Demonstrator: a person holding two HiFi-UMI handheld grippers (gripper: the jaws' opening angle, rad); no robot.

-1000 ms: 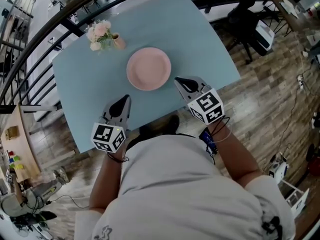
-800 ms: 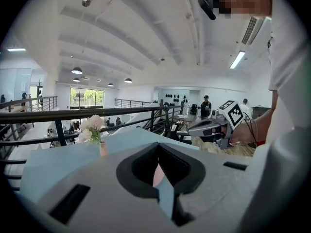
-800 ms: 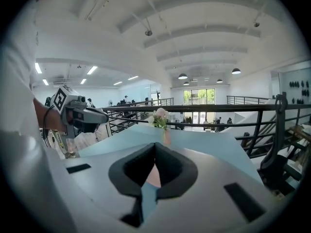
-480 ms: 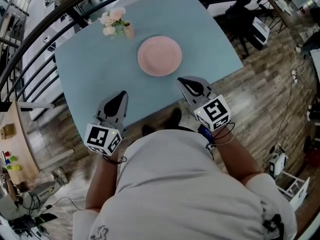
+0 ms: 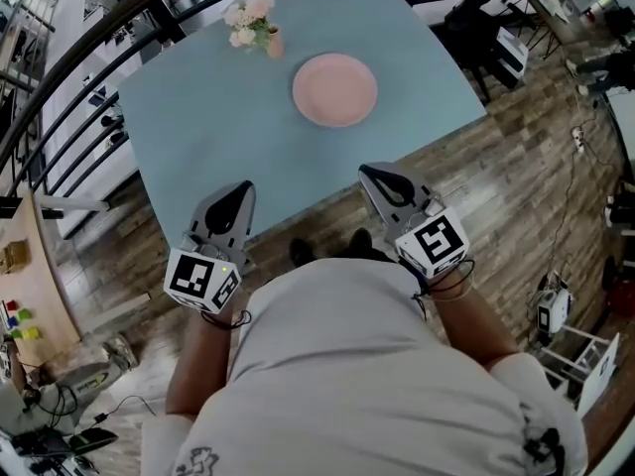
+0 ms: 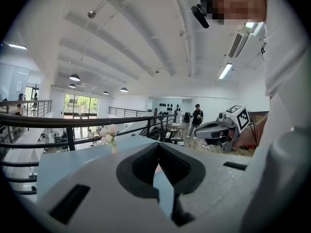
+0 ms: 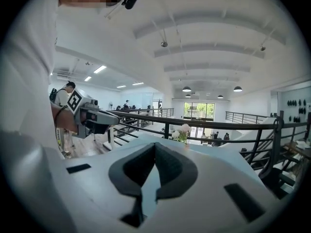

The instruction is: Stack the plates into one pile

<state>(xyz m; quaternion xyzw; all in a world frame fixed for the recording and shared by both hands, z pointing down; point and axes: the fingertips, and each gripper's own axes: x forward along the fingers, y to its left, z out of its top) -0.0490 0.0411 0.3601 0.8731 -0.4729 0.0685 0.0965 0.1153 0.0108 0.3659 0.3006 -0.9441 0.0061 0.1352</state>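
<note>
A pink plate lies on the far half of the light blue table; I cannot tell from above whether it is one plate or a pile. My left gripper hangs over the table's near edge, shut and empty. My right gripper is just off the near edge over the wood floor, also shut with nothing in it. Both are well short of the plate. In the left gripper view the jaws meet at the tip, and in the right gripper view too; neither shows the plate.
A small vase of pale flowers stands near the table's far edge, left of the plate. A black railing curves round the table's far and left sides. Chairs and another table stand at the right on the wood floor.
Both grippers have drawn back from the plate toward the person and risen a little. The plate and vase now lie farther away, up and right in the head view.
</note>
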